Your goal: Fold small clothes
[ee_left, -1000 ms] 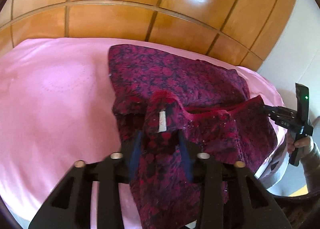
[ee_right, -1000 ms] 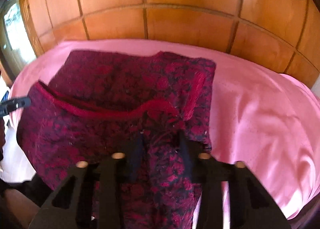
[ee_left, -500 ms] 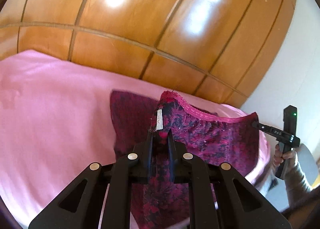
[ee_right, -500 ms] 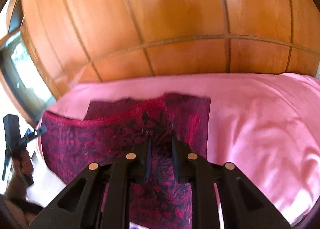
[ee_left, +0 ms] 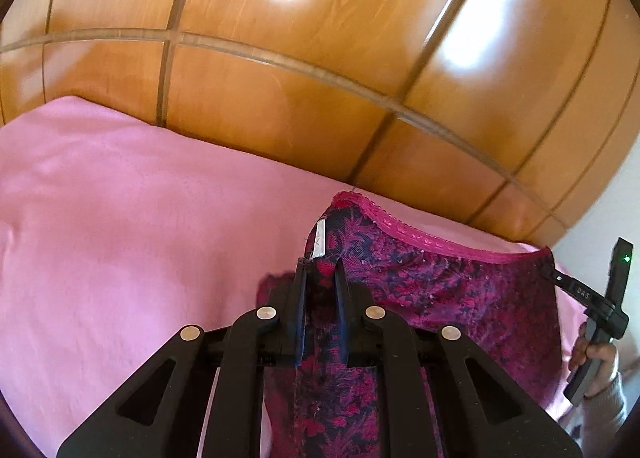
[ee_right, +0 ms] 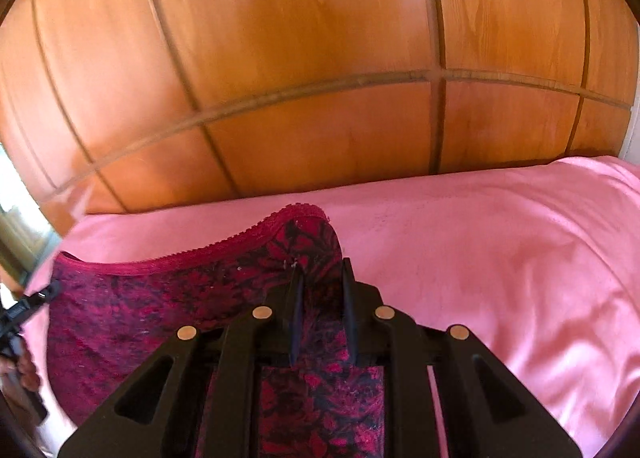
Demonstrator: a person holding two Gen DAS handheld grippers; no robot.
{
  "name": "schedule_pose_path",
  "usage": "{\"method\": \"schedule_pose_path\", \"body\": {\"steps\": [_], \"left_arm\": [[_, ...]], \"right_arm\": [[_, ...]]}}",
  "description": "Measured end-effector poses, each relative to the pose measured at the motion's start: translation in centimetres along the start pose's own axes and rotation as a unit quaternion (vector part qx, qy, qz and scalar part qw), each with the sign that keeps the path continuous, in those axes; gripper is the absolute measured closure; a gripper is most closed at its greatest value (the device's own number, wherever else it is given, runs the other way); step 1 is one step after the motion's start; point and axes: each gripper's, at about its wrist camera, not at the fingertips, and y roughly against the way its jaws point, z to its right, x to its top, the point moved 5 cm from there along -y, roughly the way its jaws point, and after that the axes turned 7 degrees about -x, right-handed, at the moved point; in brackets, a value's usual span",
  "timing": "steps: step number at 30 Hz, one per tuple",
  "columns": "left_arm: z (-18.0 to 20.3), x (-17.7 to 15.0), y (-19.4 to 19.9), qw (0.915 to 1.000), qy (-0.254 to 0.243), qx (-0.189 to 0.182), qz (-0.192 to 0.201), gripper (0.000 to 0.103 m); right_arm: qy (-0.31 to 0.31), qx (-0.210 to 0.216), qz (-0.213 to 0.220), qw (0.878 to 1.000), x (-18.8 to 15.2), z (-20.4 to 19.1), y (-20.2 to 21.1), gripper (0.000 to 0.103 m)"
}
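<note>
We hold a crimson floral garment [ee_left: 440,290] stretched above the pink bed [ee_left: 120,238], its lace-trimmed waistband [ee_right: 224,248] uppermost and its long axis running from our left gripper [ee_left: 320,270] toward 3 o'clock, where our right gripper [ee_right: 320,266] pinches the other end. Both sets of fingers are nearly closed, clamped on cloth. A white label [ee_left: 320,244] shows beside the left fingers. Wooden wardrobe panels [ee_right: 320,77] rise at 12 o'clock.
</note>
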Motion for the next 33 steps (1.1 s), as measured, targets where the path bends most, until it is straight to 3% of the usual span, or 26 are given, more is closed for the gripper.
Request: {"method": "schedule_pose_path", "body": {"steps": [6, 11, 13, 14, 15, 16, 19, 24, 27, 31, 33], "left_arm": [[-1.6, -0.6, -5.6, 0.9972, -0.007, 0.054, -0.052, 0.092], [-2.8, -1.8, -7.6, 0.9933, 0.006, 0.074, -0.089, 0.091], [-2.3, -1.5, -6.9, 0.9937, -0.006, 0.073, -0.085, 0.088], [-1.8, -1.3, -6.3, 0.9940, -0.013, 0.075, -0.078, 0.087], [-1.4, -1.2, -5.4, 0.9943, -0.021, 0.081, -0.067, 0.084], [-1.1, -1.1, -4.8, 0.9944, -0.024, 0.085, -0.057, 0.077], [-0.2, -1.1, -1.8, 0.9939, -0.041, 0.101, -0.017, 0.077], [3.4, -4.0, 2.0, 0.9936, -0.092, 0.064, 0.011, 0.077], [3.6, -6.3, 0.5, 0.9930, -0.087, 0.071, -0.037, 0.077], [1.8, -7.6, -1.5, 0.9927, -0.062, 0.087, -0.057, 0.077], [1.6, -7.4, -1.3, 0.9943, -0.046, 0.081, -0.053, 0.077]], "right_arm": [[0.001, -0.052, -0.053, 0.997, -1.2, 0.9, -7.1, 0.087], [-0.002, -0.057, -0.088, 0.994, -2.0, 1.1, -9.7, 0.083], [0.000, -0.052, -0.093, 0.994, -1.6, 1.2, -10.1, 0.076], [0.000, -0.052, -0.086, 0.995, -1.4, 1.2, -9.6, 0.061], [0.000, -0.053, -0.079, 0.995, -1.0, 1.4, -9.6, 0.053], [-0.004, -0.053, -0.067, 0.996, -0.7, 1.4, -9.0, 0.053], [-0.013, -0.045, -0.036, 0.998, -0.6, 1.1, -6.2, 0.052], [0.023, 0.050, -0.022, 0.998, -2.8, -3.7, -1.4, 0.049], [0.078, 0.100, -0.046, 0.991, -5.5, -8.8, -0.7, 0.048], [0.125, 0.060, -0.084, 0.987, -7.6, -11.8, -3.9, 0.046], [0.101, 0.060, -0.095, 0.989, -7.3, -11.6, -5.9, 0.046]]}}
